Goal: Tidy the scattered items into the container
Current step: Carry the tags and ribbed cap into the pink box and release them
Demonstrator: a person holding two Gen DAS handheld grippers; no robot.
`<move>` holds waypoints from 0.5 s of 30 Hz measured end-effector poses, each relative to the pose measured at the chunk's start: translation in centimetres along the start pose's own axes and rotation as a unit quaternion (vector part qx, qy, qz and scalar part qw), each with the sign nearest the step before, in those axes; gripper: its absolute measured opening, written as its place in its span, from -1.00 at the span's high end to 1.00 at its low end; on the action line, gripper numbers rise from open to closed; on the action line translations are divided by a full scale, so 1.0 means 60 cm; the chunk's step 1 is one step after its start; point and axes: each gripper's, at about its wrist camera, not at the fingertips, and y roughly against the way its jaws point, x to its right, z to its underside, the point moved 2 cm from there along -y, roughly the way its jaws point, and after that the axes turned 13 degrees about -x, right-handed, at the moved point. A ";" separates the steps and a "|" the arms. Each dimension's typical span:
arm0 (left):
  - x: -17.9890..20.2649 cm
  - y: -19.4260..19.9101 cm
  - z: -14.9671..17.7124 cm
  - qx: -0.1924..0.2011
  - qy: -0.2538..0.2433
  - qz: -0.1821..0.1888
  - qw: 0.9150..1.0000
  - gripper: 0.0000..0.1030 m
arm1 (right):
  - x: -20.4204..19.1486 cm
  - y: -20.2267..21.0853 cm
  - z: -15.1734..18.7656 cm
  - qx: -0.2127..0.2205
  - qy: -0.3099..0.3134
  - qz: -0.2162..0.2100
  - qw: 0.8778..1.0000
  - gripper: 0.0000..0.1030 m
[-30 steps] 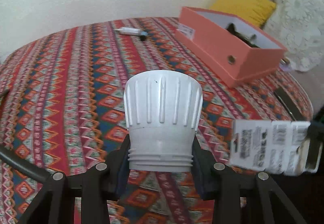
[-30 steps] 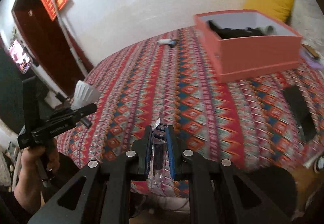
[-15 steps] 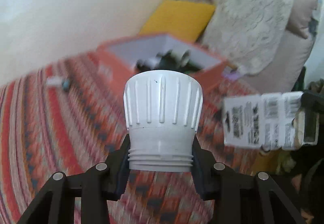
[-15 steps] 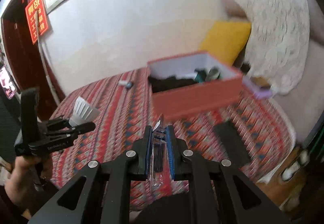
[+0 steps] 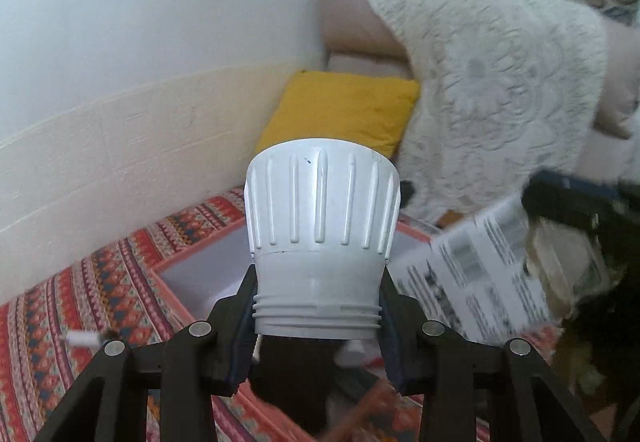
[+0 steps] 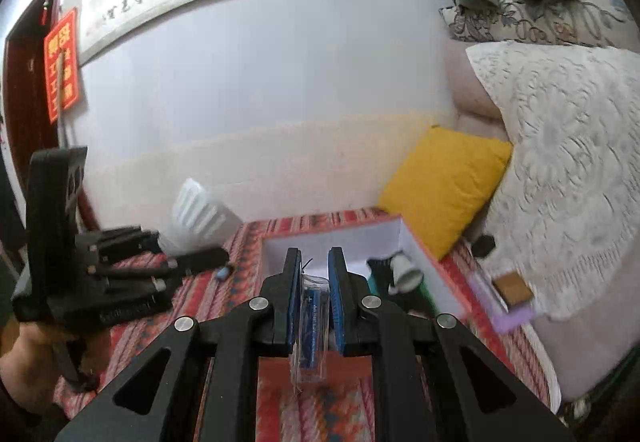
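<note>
My left gripper (image 5: 320,306) is shut on the narrow threaded end of a white ribbed plastic cap (image 5: 322,234), held in the air over the near corner of the salmon box (image 5: 168,286). The right wrist view shows that left gripper (image 6: 188,248) and cap (image 6: 200,214) at the left, held by a hand. My right gripper (image 6: 314,266) is shut on a clear blister pack (image 6: 312,318) seen edge-on, just in front of the box (image 6: 440,270). The pack's printed back (image 5: 472,274) shows blurred at the right. Dark items and a white cup-like piece (image 6: 404,270) lie inside the box.
A small white tube (image 5: 84,338) lies on the red patterned cloth (image 5: 60,306) left of the box. A yellow cushion (image 6: 444,182) and a lace-covered sofa (image 6: 568,162) stand behind and to the right. A purple flat item (image 6: 500,306) lies beside the box.
Both grippers have risen and travelled across the cloth to the box, each keeping its load. The box has gone from the far right to right below and ahead.
</note>
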 end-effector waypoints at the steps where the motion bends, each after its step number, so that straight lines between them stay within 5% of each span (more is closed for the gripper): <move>1: -0.007 -0.022 -0.010 -0.007 0.002 0.000 1.000 0.15 | 0.008 -0.026 -0.019 -0.002 0.001 0.000 1.000 0.73; 8: -0.063 -0.196 -0.050 -0.066 0.015 0.001 0.998 0.11 | 0.056 -0.208 -0.093 -0.026 -0.002 0.009 1.000 0.73; 10: -0.069 -0.237 -0.052 -0.089 0.018 -0.016 0.996 -0.38 | 0.067 -0.257 -0.097 -0.042 -0.003 0.027 0.999 0.70; 11: -0.073 -0.253 -0.051 -0.095 0.024 -0.029 0.995 -0.71 | 0.073 -0.281 -0.100 -0.050 -0.003 0.036 0.998 0.60; 14: -0.079 -0.278 -0.043 -0.092 0.042 -0.052 0.994 -0.81 | 0.089 -0.338 -0.085 -0.091 -0.014 0.085 0.992 -0.54; 15: -0.079 -0.282 -0.040 -0.098 0.043 -0.049 0.993 -0.81 | 0.092 -0.347 -0.080 -0.098 -0.015 0.099 0.990 -0.55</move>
